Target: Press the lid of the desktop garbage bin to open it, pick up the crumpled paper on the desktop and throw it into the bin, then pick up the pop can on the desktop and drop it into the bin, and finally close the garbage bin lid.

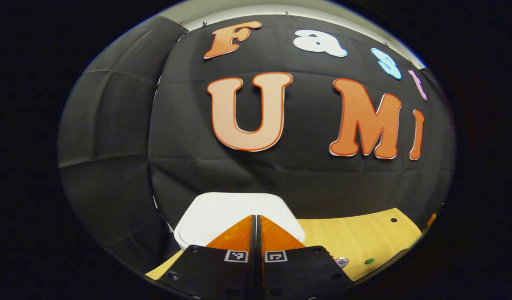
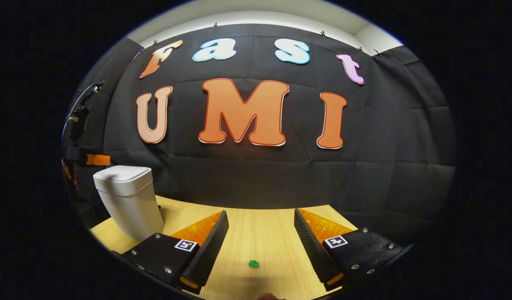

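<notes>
Sitting at the back-left corner of the worktop (image 2: pixel 256 233), hard against the black cloth wall, the bin (image 2: pixel 128 200) is the nearest thing to a finished job here: its lid (image 1: pixel 235 212) lies flat and shut. In the left gripper view the left gripper (image 1: pixel 257 233) hovers just over that lid, fingers clenched tip to tip on nothing, and whether they touch the lid I cannot tell. By my reading this is either the opening press about to happen or the final closing; the frames don't settle which, and I can spot neither paper nor can. A small round thing (image 1: pixel 341 261) at the bottom edge of the left gripper view is too cut off to identify.

The bin looks like smooth white plastic, a rounded-square body tapering slightly downward, with a softly domed lid overhanging the rim. The worktop is pale wood-grain laminate, matte, with a dark hole near its far edge. A small green scrap (image 2: pixel 253 263) lies on it between the fingers of the right gripper (image 2: pixel 260 237), which are spread wide and hold nothing, their inner faces ridged. At the left edge of the right gripper view, the other gripper shows above the bin.
</notes>
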### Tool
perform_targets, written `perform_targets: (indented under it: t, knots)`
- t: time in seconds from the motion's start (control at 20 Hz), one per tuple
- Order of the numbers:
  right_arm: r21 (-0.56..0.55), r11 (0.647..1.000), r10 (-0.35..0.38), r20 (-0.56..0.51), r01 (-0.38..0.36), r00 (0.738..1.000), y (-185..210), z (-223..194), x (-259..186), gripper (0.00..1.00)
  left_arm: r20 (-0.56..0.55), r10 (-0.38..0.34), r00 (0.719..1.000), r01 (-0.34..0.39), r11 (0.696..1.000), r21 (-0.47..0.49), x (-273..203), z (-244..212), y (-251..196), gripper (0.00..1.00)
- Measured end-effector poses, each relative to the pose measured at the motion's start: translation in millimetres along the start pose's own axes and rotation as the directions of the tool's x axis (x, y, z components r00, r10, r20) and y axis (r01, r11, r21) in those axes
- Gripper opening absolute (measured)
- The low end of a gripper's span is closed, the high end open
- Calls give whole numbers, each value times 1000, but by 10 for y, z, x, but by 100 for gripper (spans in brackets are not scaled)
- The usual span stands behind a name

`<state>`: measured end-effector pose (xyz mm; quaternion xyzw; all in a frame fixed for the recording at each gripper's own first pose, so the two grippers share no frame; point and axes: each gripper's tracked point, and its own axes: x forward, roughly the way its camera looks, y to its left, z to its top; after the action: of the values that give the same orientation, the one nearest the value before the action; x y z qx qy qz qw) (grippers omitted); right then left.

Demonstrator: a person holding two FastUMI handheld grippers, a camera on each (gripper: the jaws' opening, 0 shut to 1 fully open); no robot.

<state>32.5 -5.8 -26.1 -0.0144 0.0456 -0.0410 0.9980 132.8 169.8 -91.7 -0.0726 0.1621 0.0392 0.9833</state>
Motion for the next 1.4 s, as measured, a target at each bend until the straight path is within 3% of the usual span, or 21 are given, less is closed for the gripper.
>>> perform_targets:
  t: [0.2,0.4,0.6,0.7,0.8,0.9,1.05,1.2,1.4]
  knots:
    - [-7,1000,-10,-13,10,1000,-16,-62,33,95,-53,-25,998,24,1000,-18,166,-206,51,0]
    - [-13,1000,-20,-33,19,999,-37,-129,64,95,-73,-2,997,-1,999,-43,151,-243,49,0]
    - [-8,1000,-5,-52,5,999,12,-189,97,95,-118,29,993,-28,1000,13,143,-287,13,0]
    - [0,1000,5,-57,-5,998,21,-216,97,95,-62,36,997,-34,999,34,107,-116,22,0]
    - [6,1000,14,-66,-13,998,13,-257,106,95,63,96,993,-99,994,38,-34,221,116,0]
    - [7,1000,24,-80,-24,997,15,-342,110,95,181,92,979,-101,994,42,-268,621,18,36]
    - [-3,999,53,-128,-54,990,75,-583,159,95,235,42,971,-52,998,34,-579,751,-261,50]
    - [-19,997,63,-215,-68,975,88,-970,271,95,249,8,968,-8,1000,-1,-846,758,-484,91]
    - [-55,995,61,-288,-80,956,106,-1448,503,95,245,-22,969,27,999,-17,-1216,747,-719,95]
